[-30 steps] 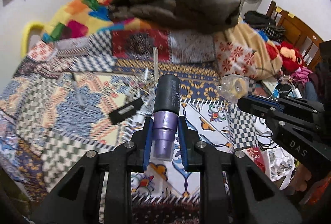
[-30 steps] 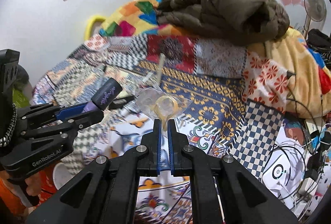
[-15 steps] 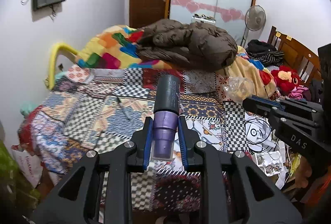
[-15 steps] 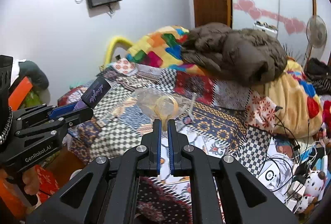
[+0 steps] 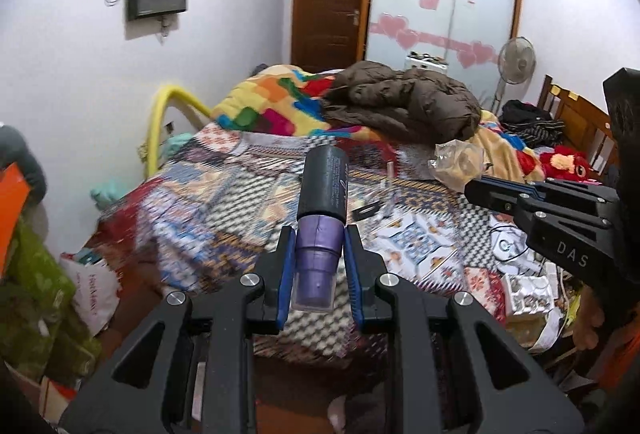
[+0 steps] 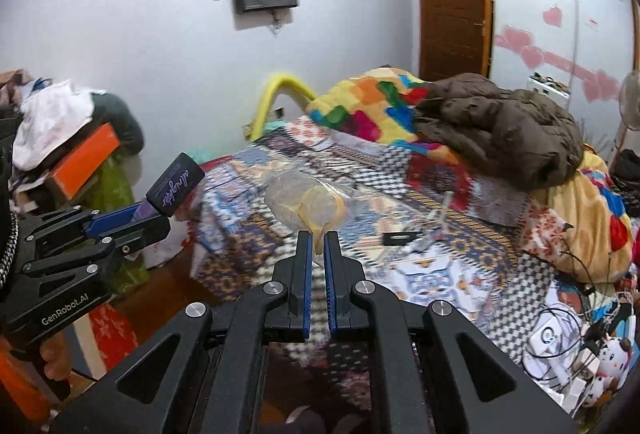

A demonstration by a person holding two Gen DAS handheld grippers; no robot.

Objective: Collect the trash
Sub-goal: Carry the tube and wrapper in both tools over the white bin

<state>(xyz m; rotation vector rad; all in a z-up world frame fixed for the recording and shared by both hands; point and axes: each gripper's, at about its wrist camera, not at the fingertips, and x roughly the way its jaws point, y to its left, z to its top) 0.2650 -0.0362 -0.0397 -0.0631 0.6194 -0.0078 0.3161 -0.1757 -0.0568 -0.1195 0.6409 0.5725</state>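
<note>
Two pieces of trash held above the bed (image 5: 224, 218).
My left gripper (image 5: 319, 238) clamps the bottle (image 5: 322, 218), pointing forward; my right gripper (image 6: 316, 246) pinches the plastic bag (image 6: 308, 207).

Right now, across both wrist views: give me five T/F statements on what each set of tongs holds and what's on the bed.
1. The left tongs grip a purple-and-black tube. True.
2. The right tongs are empty. False: they pinch a clear plastic wrapper with something yellow inside.
3. A brown jacket lies on the bed. True.
4. The tube rests on the bedspread. False: it is held up off the bed.
5. A standing fan is near the wardrobe. True.
</note>
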